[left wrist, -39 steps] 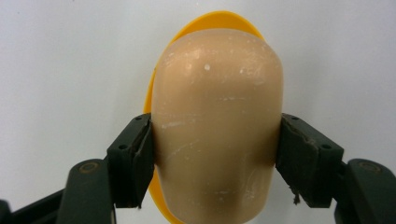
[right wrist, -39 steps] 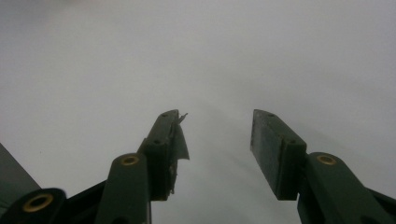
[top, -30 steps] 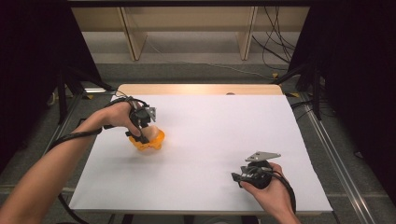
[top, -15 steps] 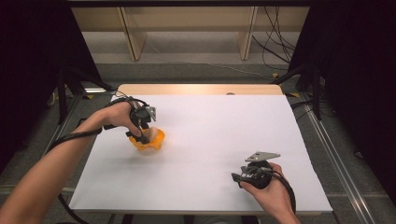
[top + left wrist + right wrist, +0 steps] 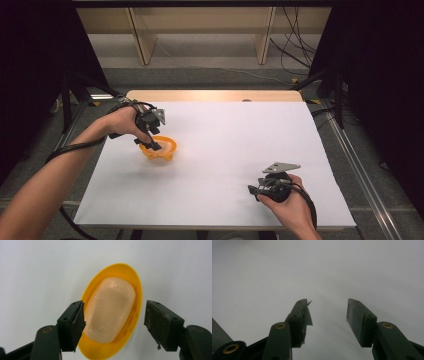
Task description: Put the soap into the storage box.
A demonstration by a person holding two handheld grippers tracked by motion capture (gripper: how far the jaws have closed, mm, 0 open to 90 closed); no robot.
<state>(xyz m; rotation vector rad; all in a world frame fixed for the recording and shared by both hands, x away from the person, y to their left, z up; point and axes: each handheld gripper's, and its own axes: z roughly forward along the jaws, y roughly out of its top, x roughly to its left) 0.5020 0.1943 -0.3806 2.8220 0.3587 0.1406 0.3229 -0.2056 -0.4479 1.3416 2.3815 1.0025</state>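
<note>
Oval yellow plastic soap dish (image 5: 130, 285), toward the white table's (image 5: 235, 140) left edge. Left gripper view shows a pale peach soap bar (image 5: 110, 310) inside it; high view hides this behind the left gripper (image 5: 150, 142), jaws apart astride the dish. Right gripper (image 5: 257, 190), near front right corner, jaws apart, empty.

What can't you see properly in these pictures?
- Soap in the yellow dish: its lower left edge sits behind a jaw of the left tongs, left gripper view.
- The dish's near end: cut off by that view's bottom edge.
- Right tongs: too small in the high view to judge their opening.
</note>
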